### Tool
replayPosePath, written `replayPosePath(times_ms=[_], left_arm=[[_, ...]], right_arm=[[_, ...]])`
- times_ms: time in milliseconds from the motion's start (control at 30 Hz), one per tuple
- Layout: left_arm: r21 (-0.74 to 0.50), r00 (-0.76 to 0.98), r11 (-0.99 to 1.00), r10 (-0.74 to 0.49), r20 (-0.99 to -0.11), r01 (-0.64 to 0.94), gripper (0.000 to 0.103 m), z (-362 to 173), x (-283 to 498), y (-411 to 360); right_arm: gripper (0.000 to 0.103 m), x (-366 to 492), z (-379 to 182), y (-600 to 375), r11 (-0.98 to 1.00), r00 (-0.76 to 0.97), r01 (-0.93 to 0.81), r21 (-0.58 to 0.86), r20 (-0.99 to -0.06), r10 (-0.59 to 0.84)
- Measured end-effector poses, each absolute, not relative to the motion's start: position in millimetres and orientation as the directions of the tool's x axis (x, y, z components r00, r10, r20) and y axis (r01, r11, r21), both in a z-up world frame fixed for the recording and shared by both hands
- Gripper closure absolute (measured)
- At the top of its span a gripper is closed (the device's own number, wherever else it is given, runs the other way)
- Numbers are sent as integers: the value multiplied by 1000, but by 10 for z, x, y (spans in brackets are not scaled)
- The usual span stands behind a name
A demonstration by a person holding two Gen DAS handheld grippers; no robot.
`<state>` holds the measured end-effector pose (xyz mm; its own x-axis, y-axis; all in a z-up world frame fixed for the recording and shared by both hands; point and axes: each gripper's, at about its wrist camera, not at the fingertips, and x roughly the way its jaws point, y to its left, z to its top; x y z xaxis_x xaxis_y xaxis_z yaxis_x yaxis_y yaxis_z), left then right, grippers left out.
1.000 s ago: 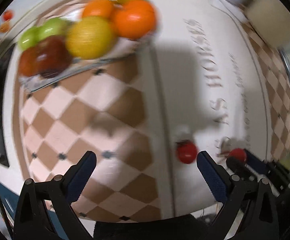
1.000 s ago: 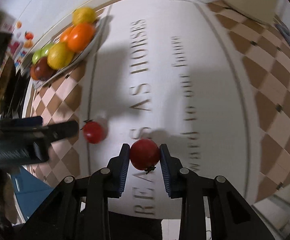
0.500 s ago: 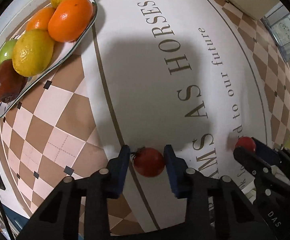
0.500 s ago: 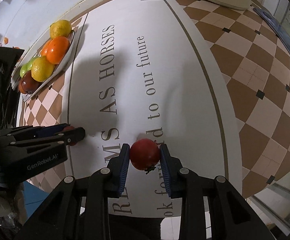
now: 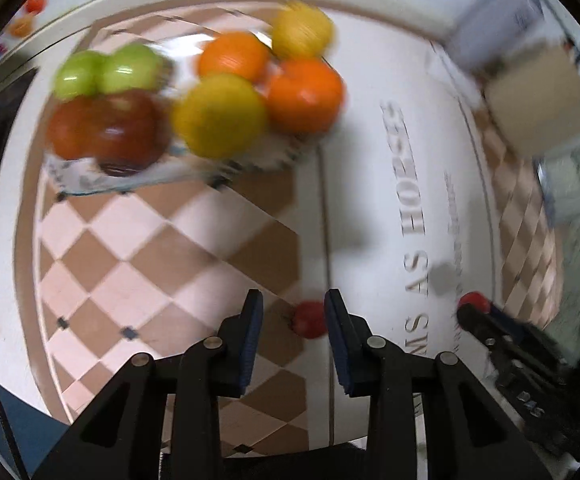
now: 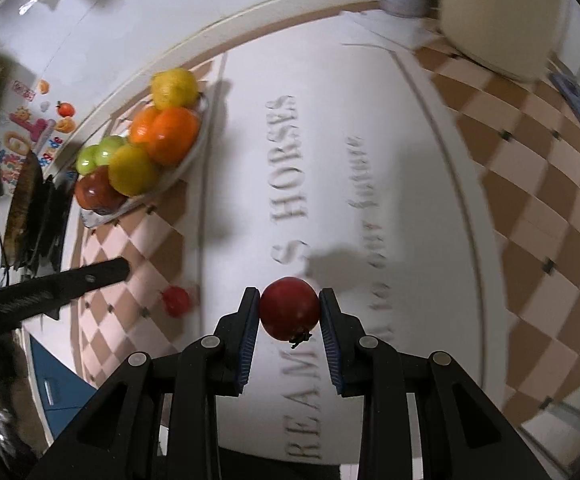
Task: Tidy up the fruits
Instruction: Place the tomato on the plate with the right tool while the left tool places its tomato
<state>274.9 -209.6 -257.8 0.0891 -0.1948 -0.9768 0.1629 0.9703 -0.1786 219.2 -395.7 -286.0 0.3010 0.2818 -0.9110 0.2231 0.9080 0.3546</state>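
My right gripper [image 6: 289, 312] is shut on a red tomato [image 6: 289, 309] and holds it above the tablecloth. A second, smaller red tomato [image 5: 309, 319] lies on the cloth; it also shows in the right wrist view [image 6: 176, 300]. My left gripper [image 5: 293, 326] hangs above it with its jaws narrowed and nothing between the pads; the tomato appears below, near the right finger. A glass fruit plate [image 5: 90, 174] holds oranges [image 5: 304, 94], lemons [image 5: 220, 116], green apples [image 5: 106, 72] and red apples [image 5: 104, 128]. The plate [image 6: 188, 160] also shows at the left in the right wrist view.
A checked brown and cream tablecloth with a white printed band [image 6: 330, 184] covers the table. A cream container [image 6: 498, 28] stands at the far right corner. Dark equipment [image 6: 22, 200] sits beyond the left table edge. The right gripper [image 5: 502, 328] shows at the lower right of the left view.
The left gripper rose and swung toward the fruit plate; the small tomato that sat between its jaws now lies on the cloth below. The right gripper keeps its tomato and has lifted.
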Motion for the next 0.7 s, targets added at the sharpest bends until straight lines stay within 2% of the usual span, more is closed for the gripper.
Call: replayPosePath(times_ms=[133, 233, 367, 700], left_arm=[[-207, 142, 975, -217, -966, 85, 74, -2398, 2904, -1561], [-220, 126, 972, -229, -965, 79, 73, -2420, 2993, -1444], [-288, 3, 953, -290, -957, 91, 62, -2740, 2973, -1667], [-220, -132, 943, -192, -973, 249, 62, -3276, 2802, -2356]], right_arm=[[70, 2450, -2800, -3725, 904, 321, 180, 387, -892, 318], [70, 2581, -2725, -3612, 901, 330, 161, 404, -882, 337], [70, 2589, -2704, -3587, 914, 317, 147, 379, -893, 319], [70, 2295, -2954, -3990, 911, 267, 249, 328, -928, 261]])
